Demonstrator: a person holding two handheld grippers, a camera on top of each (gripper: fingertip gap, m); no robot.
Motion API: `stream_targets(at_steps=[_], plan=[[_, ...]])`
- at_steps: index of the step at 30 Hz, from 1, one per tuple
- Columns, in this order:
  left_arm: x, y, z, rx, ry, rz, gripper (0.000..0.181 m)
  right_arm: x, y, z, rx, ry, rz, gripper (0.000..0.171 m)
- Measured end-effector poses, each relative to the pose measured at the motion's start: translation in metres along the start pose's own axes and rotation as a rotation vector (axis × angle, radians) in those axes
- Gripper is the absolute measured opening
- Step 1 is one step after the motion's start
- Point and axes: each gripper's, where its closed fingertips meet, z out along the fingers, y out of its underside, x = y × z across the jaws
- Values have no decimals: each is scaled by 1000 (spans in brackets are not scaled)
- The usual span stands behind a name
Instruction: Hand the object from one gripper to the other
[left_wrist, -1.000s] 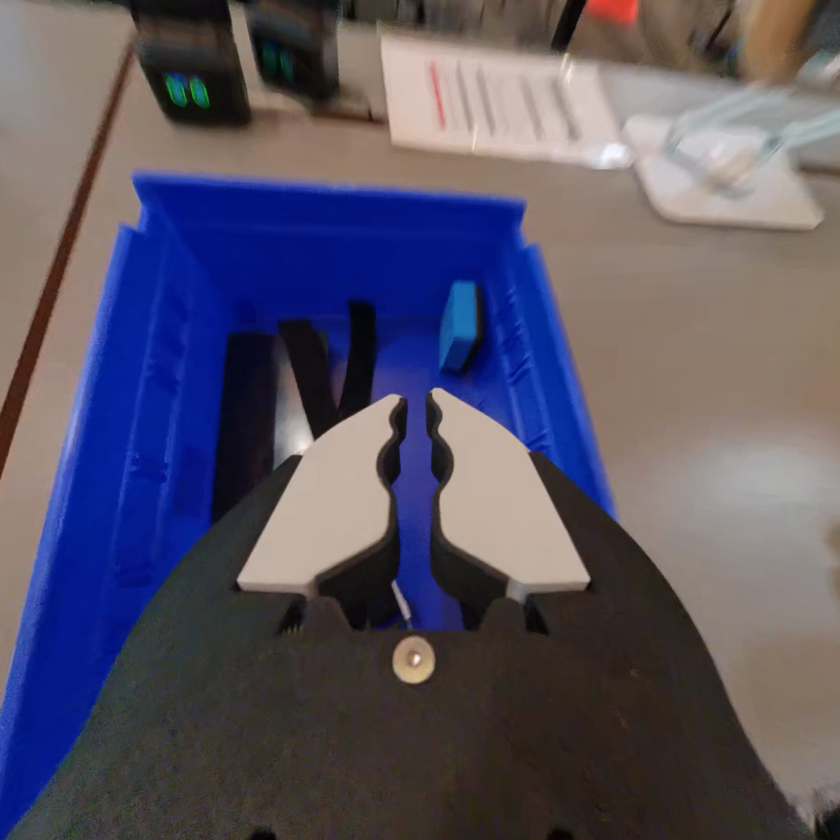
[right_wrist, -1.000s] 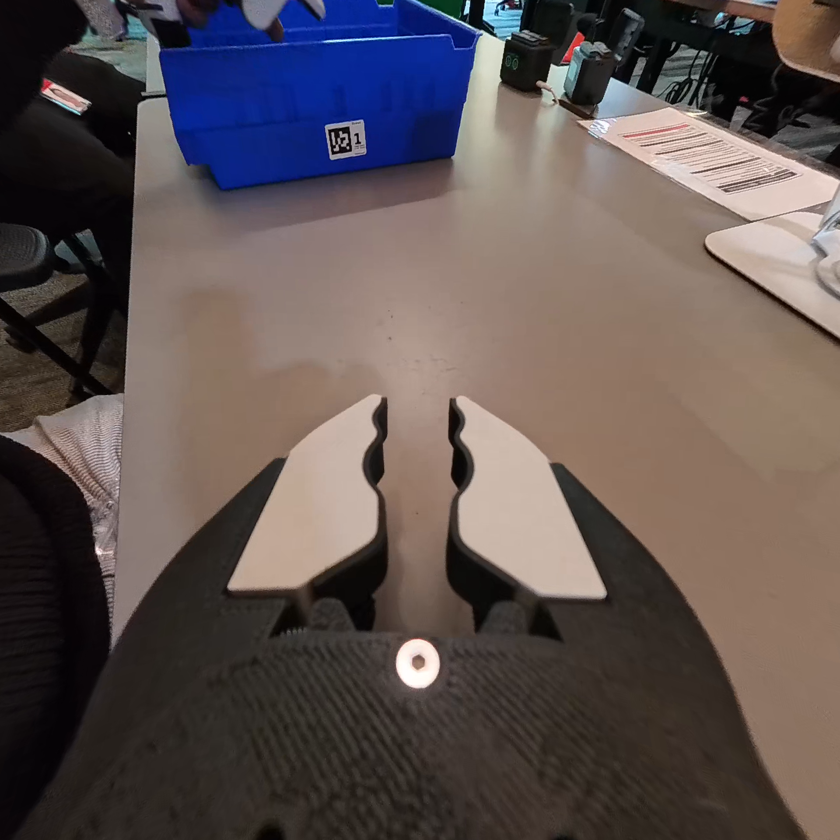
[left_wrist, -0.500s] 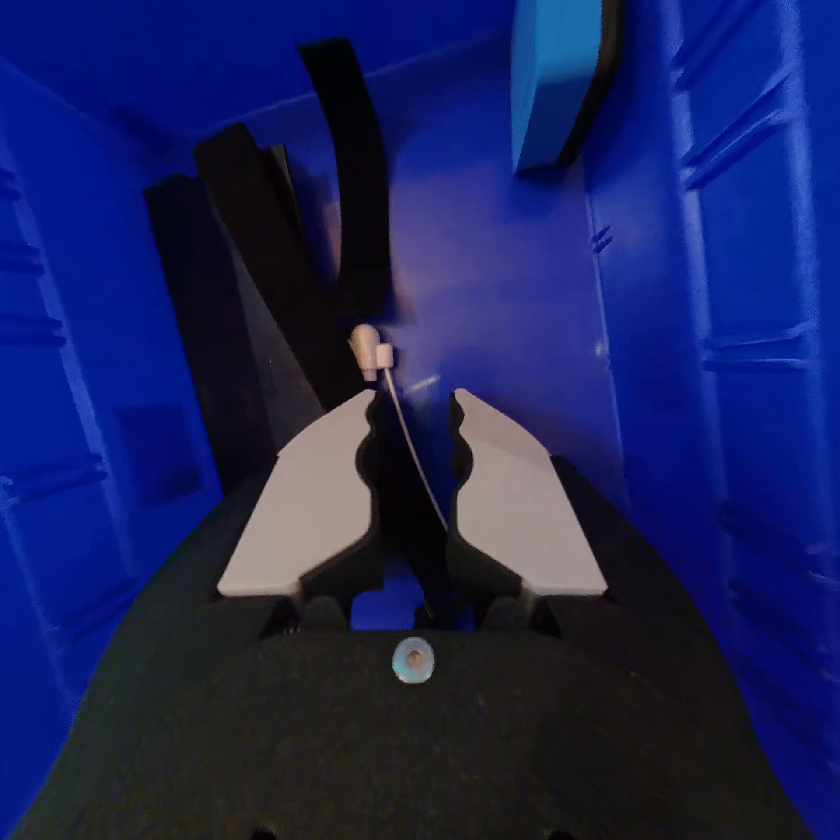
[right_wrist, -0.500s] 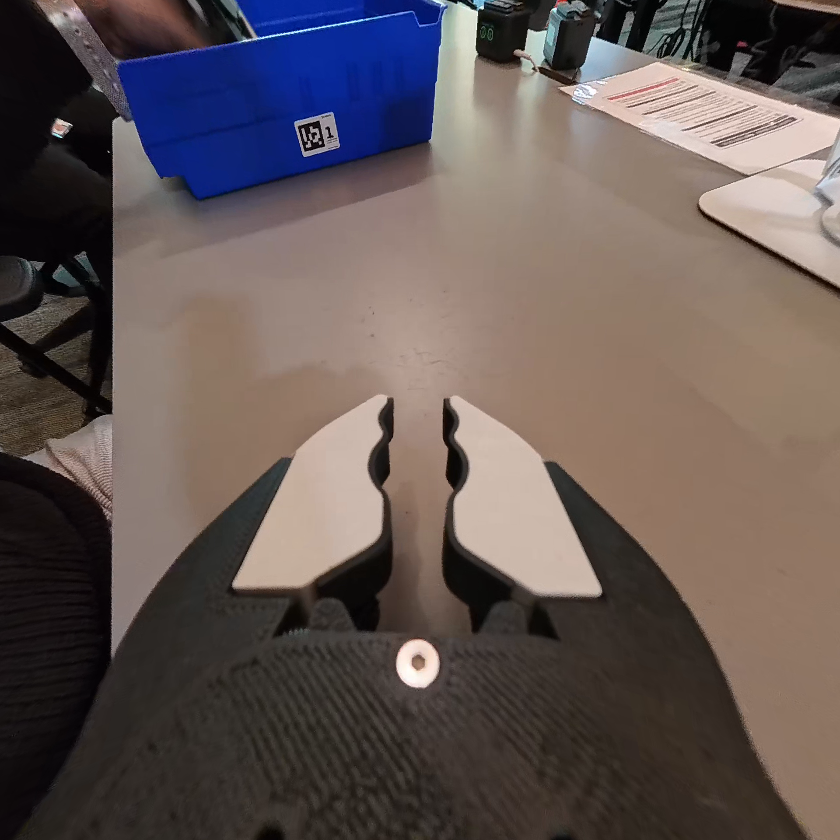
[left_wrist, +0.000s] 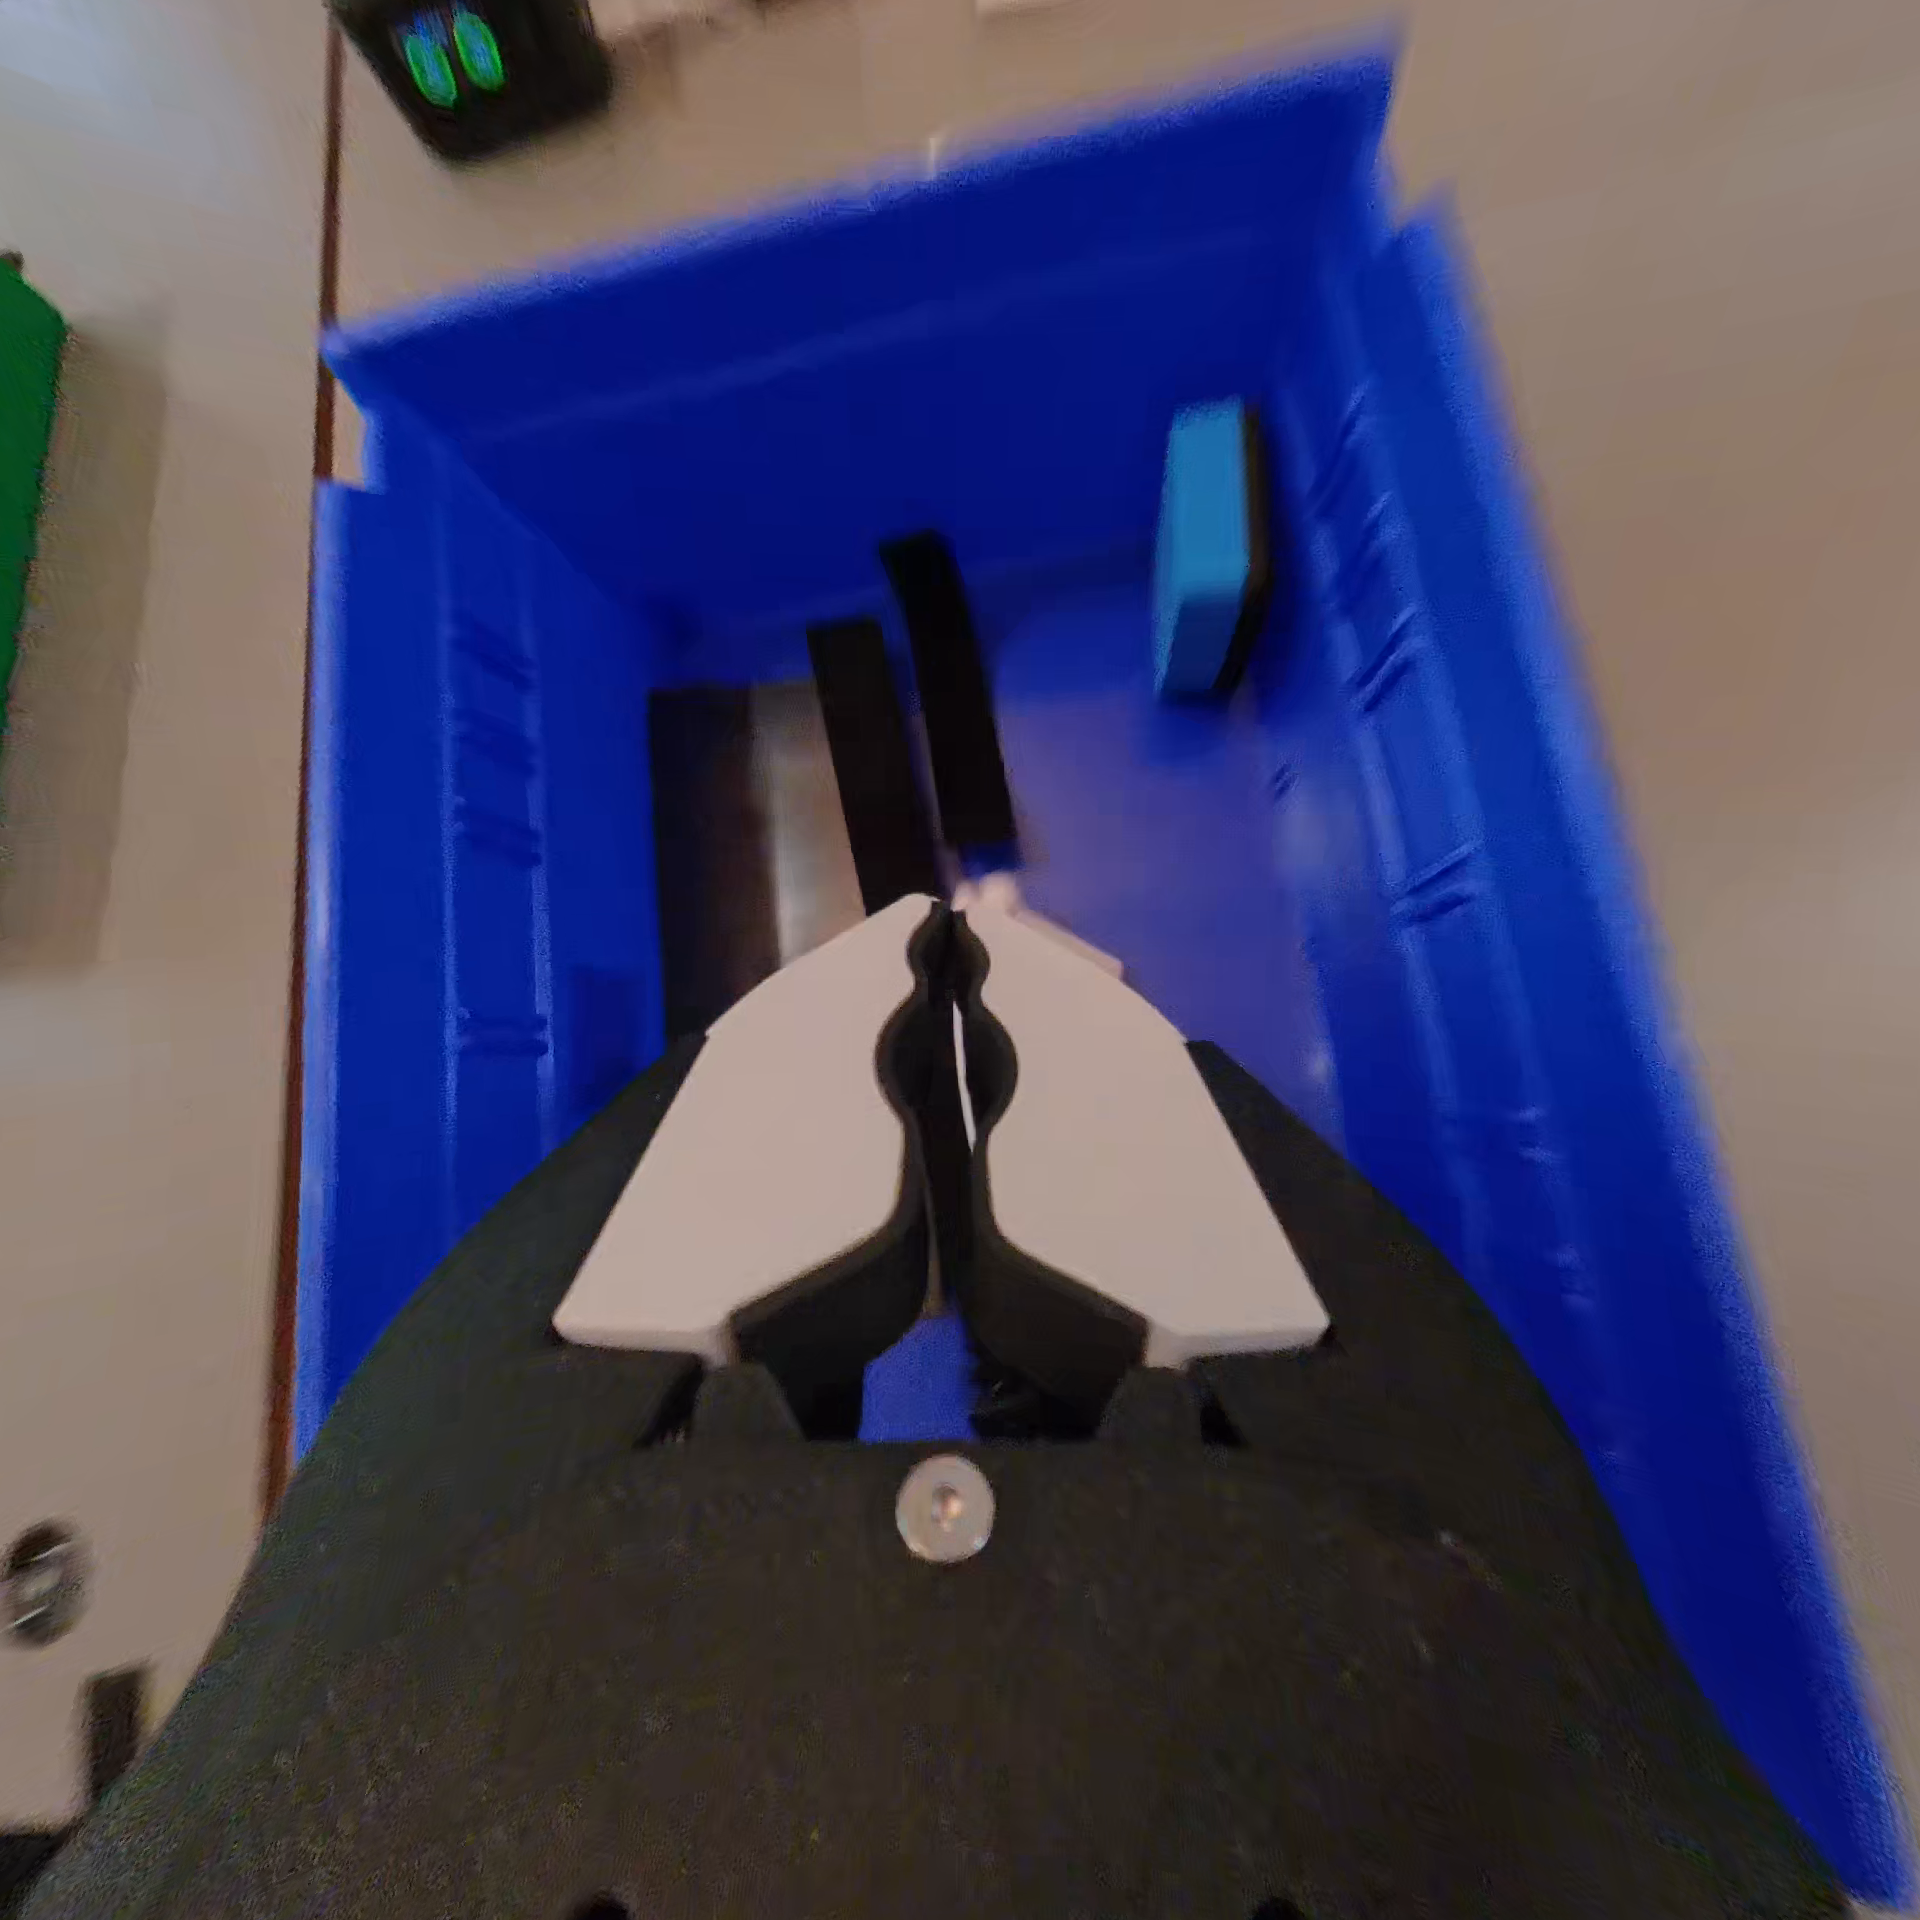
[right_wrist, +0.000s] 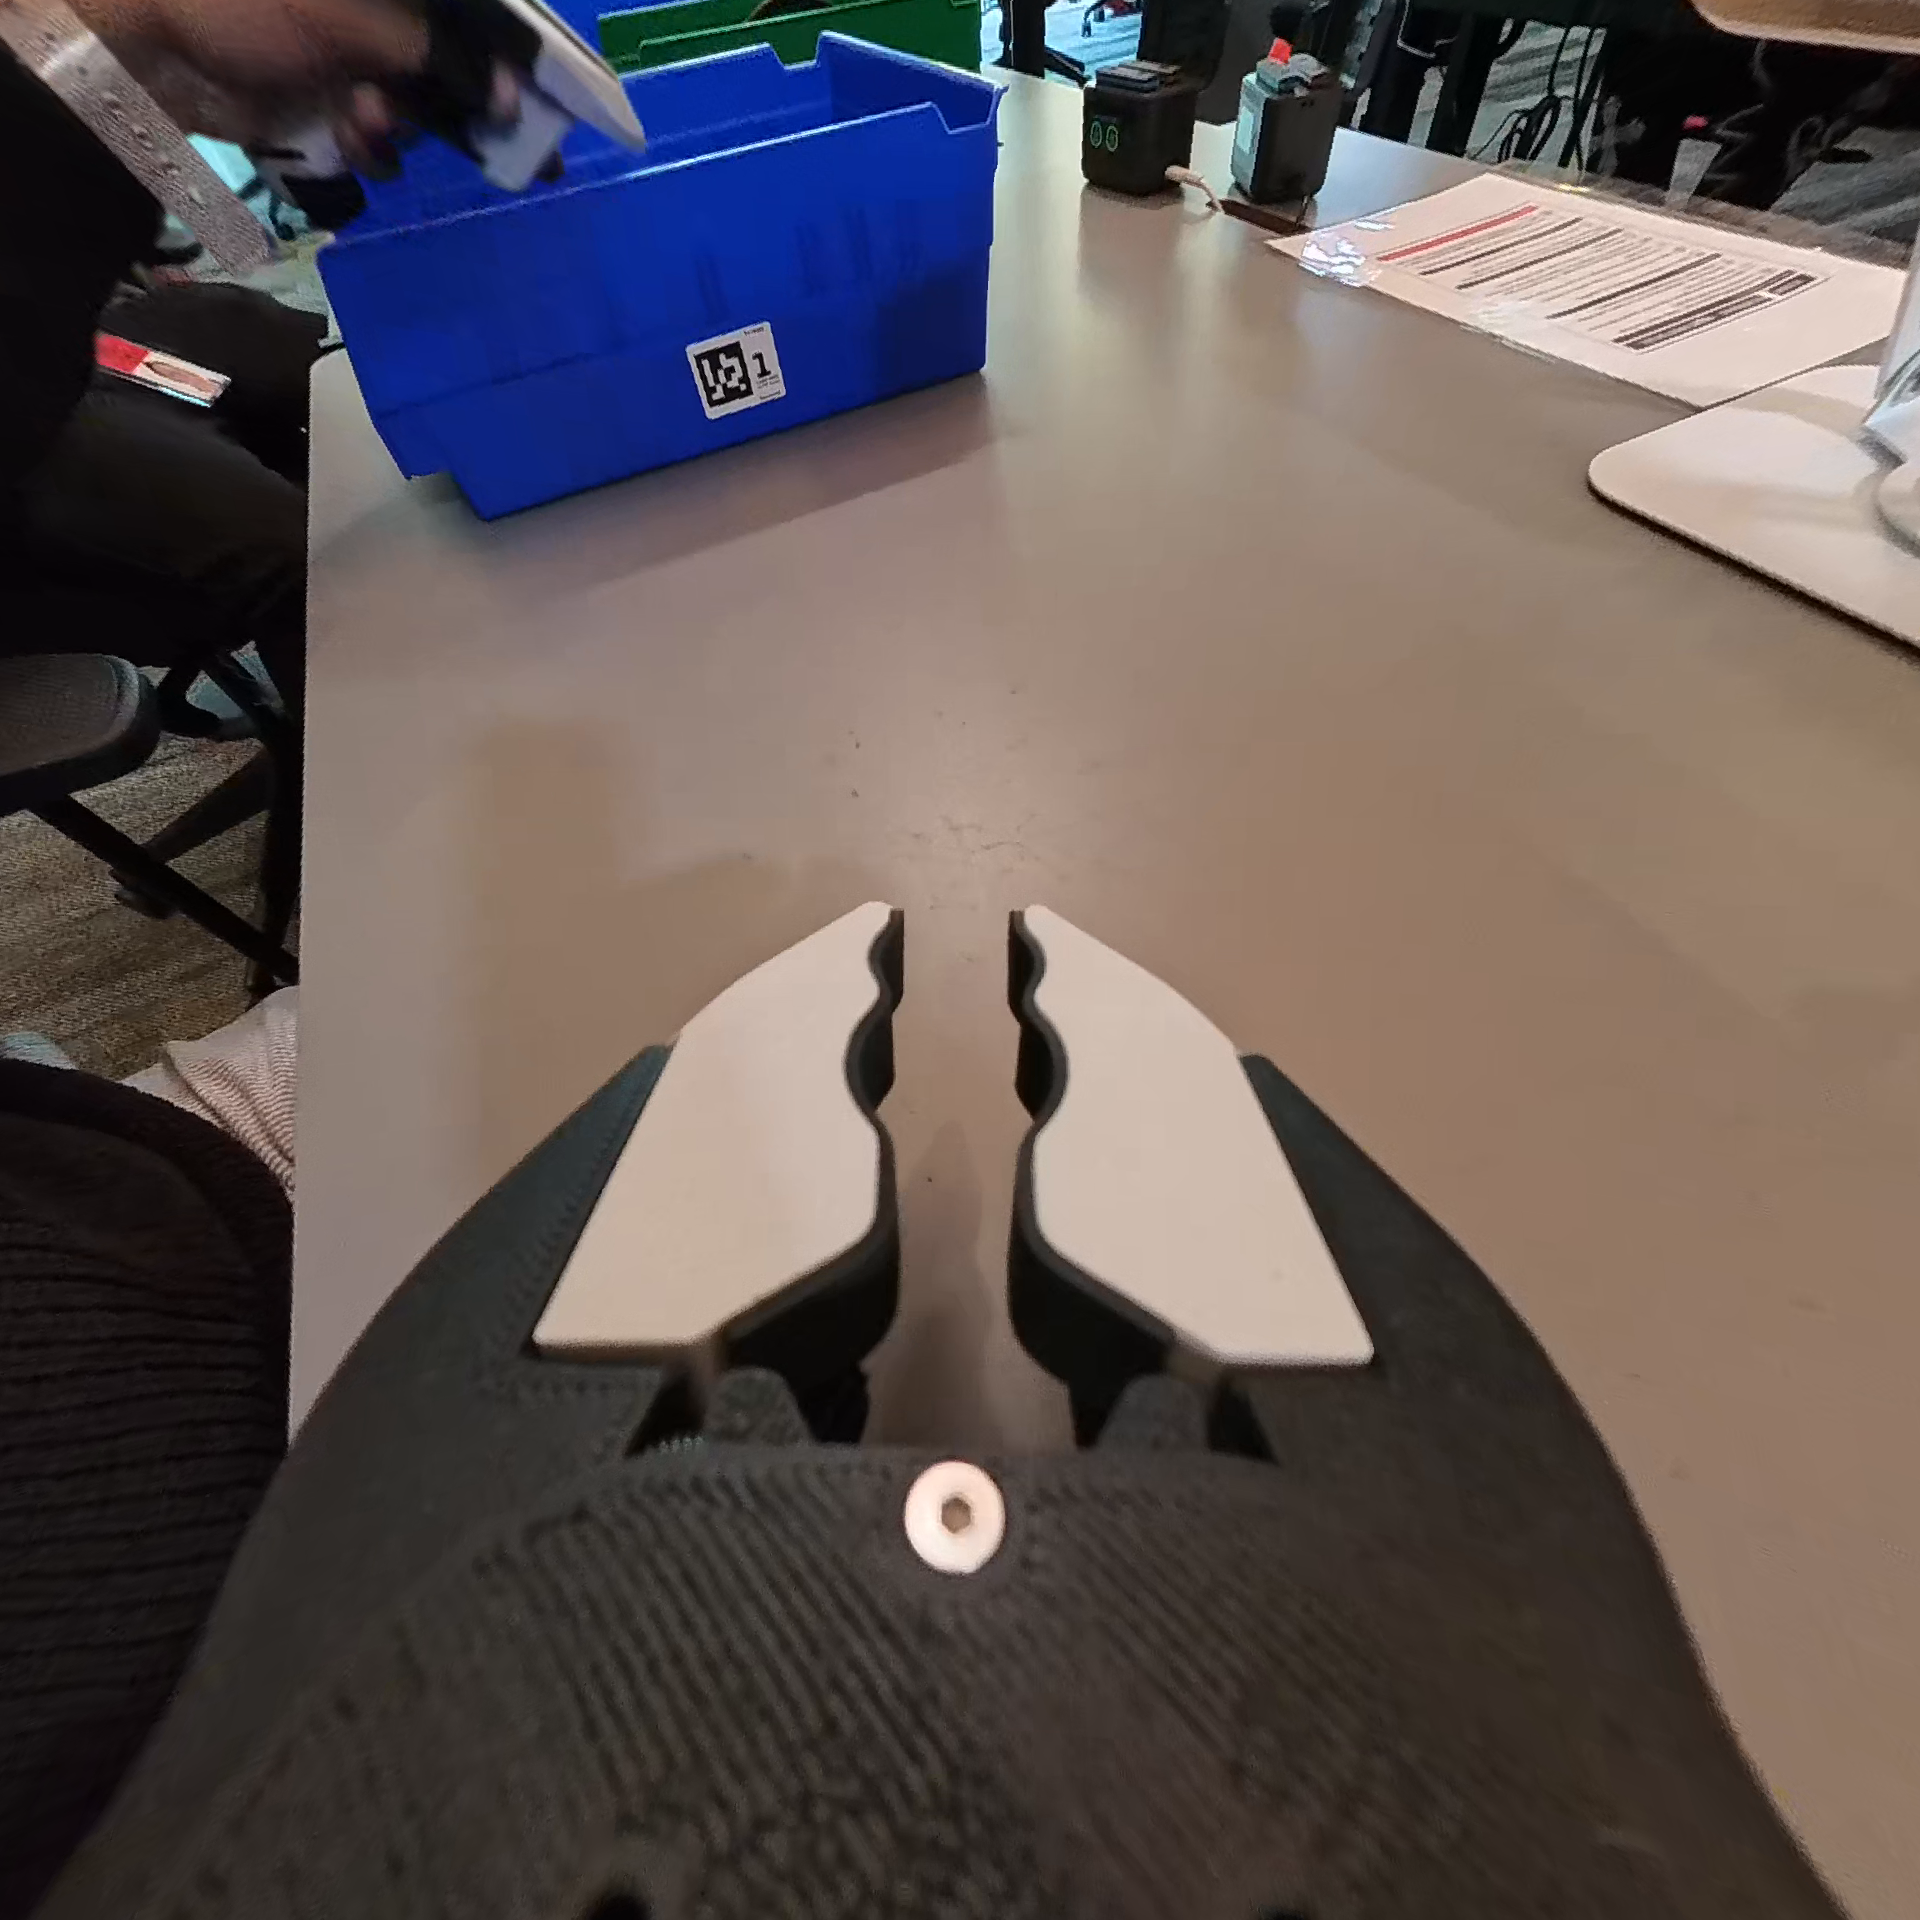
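Observation:
My left gripper (left_wrist: 948, 912) is shut on a thin white cord (left_wrist: 964, 1081). The cord's small white plug (left_wrist: 992, 891) sticks out just past the fingertips. The gripper hangs above the open blue bin (left_wrist: 1455, 831), which holds black strips (left_wrist: 940, 665) and a light blue block (left_wrist: 1200, 551). My right gripper (right_wrist: 956, 920) is open and empty, low over the grey table (right_wrist: 1143, 675). In the right wrist view the blue bin (right_wrist: 623, 301) stands far off at the upper left, and the left gripper (right_wrist: 551, 114) shows blurred above it.
Black chargers with green lights (right_wrist: 1127, 130) stand behind the bin. A printed sheet (right_wrist: 1579, 270) and a white flat base (right_wrist: 1766, 499) lie at the right. A green bin (right_wrist: 790, 26) sits behind the blue one. A chair (right_wrist: 73, 717) stands off the table's left edge. One gripper's finger ends stand about 45 cm off the other's.
My left gripper dipped into the bin, closed on the white cord and rose above the bin. My right gripper stayed open over the table, shifting only slightly.

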Motion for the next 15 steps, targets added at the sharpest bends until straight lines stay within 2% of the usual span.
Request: stream_targets(at_steps=[3,5,7,11,15], plan=[[7,-28,-30,177,150,-151,0,-1,-1,-1,11,0,-6,19],[7,-37,-42,236,202,-204,0,-2,-2,-2,15,-5,-4,19],[11,-29,-39,191,224,-190,0,-4,-2,-2,18,-17,8,19],[26,5,-6,6,198,-64,0,-5,-2,-2,23,-24,20,18],[28,25,28,-118,145,-22,15,-5,-3,-2,28,-12,17,18]])
